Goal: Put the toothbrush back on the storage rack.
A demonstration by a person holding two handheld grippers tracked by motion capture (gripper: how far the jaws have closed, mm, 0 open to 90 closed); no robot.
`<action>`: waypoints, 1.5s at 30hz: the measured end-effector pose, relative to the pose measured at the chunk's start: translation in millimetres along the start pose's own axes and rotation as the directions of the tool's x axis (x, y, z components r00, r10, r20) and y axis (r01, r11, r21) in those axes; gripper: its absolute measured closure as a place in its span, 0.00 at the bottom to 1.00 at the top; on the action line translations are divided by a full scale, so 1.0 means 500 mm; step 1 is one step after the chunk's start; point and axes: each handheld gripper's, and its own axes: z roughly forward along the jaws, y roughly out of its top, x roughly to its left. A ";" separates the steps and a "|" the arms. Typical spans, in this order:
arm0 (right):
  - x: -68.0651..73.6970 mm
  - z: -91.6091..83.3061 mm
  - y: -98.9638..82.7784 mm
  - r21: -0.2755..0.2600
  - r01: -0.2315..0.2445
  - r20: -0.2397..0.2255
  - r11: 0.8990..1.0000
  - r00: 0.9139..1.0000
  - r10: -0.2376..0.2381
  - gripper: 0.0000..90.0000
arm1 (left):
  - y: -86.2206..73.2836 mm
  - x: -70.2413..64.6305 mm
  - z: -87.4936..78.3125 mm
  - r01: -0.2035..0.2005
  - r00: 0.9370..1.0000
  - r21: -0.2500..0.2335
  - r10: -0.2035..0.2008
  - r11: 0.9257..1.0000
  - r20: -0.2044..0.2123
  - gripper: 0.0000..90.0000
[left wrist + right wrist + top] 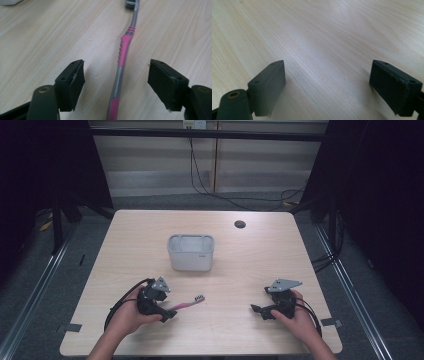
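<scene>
A pink and grey toothbrush (pixel 189 304) lies flat on the wooden table (pixel 250 265), bristle head pointing right and away. In the left gripper view the toothbrush (pixel 124 47) runs lengthwise between my left gripper's (pixel 117 72) jaws, with a gap on each side, so the pads do not touch the handle. The left gripper (pixel 169 312) is held low at the near left of the table. My right gripper (pixel 257 310) rests at the near right, and its jaws (pixel 327 75) stand wide apart over bare wood.
A white rectangular holder (pixel 190 255) stands upright in the middle of the table, beyond the toothbrush. A round black cable hole (pixel 240 224) sits near the far edge. Dark frames and cables surround the table.
</scene>
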 end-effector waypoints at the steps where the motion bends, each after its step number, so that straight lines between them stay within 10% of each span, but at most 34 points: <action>1: 0.000 0.000 0.000 0.000 0.000 0.000 1.000 1.000 0.000 0.14 | 0.005 0.000 0.000 -0.001 1.000 0.013 0.001 1.000 0.002 0.34; 45: 0.000 0.000 0.000 0.000 0.000 0.000 1.000 1.000 0.000 0.14 | 0.102 -0.012 0.040 -0.062 0.998 0.230 0.058 0.971 0.026 0.63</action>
